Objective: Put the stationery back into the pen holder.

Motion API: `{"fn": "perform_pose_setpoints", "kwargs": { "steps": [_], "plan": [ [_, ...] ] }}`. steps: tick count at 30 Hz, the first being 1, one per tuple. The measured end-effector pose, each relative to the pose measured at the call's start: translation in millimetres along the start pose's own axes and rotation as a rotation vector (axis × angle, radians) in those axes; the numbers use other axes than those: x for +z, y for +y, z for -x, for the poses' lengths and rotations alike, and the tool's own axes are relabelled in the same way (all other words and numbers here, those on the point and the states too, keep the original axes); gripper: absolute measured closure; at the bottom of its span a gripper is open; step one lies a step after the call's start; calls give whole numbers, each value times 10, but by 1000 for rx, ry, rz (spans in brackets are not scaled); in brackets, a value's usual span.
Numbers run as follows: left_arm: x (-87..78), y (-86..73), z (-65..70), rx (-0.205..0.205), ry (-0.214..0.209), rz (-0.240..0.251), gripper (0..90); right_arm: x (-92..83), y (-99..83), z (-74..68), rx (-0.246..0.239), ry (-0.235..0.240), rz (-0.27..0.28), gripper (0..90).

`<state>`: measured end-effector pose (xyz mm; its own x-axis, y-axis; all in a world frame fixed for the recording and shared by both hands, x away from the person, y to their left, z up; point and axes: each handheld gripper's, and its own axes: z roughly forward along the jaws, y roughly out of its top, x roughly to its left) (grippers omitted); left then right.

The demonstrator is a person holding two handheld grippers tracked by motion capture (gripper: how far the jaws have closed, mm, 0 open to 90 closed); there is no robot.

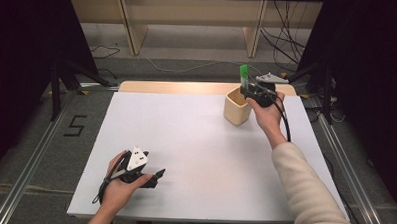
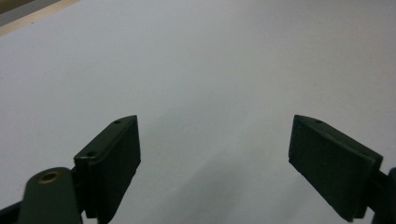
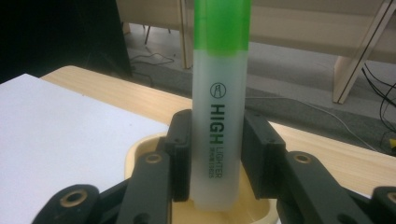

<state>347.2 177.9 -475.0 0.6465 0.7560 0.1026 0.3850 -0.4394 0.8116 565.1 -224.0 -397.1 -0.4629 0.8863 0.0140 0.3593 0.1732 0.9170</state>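
Note:
A green-capped highlighter [image 3: 218,107] stands upright between the jaws of my right gripper [image 3: 217,158], which is shut on its pale barrel. Its lower end hangs just over the mouth of a cream cup [image 3: 140,154]. From above, the highlighter [image 1: 244,76] and right gripper [image 1: 250,90] sit over the cup [image 1: 236,107] at the far right of the white table top. My left gripper [image 1: 156,176] rests near the front left of the table, and its jaws [image 2: 215,163] stand wide open over bare white surface with nothing between them.
The white sheet [image 1: 195,142] covers most of the table, with a wooden strip [image 1: 187,87] showing along its far edge. Beyond it are wooden frame legs [image 1: 132,29] and cables on the floor [image 1: 284,45]. Metal rails [image 1: 29,161] run along both sides.

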Motion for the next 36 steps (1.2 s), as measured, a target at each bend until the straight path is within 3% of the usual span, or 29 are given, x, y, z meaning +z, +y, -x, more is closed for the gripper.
{"fn": "perform_pose_setpoints", "kwargs": {
  "steps": [12, 19, 24, 36],
  "plan": [
    [2, 1, 2, 2, -2, 0, 167, 43, -35, -20, -8, 13, -25, 651],
    [-1, 0, 1, 6, -2, -4, 167, 3, -17, -48, -18, -3, -9, 418],
    [-2, 0, 0, 7, -2, -5, 167, -66, 2, -39, 0, -21, -11, 279],
    [-5, 5, 7, 11, 3, -4, 167, -290, -55, -39, -13, 21, -55, 206]
  ]
}}
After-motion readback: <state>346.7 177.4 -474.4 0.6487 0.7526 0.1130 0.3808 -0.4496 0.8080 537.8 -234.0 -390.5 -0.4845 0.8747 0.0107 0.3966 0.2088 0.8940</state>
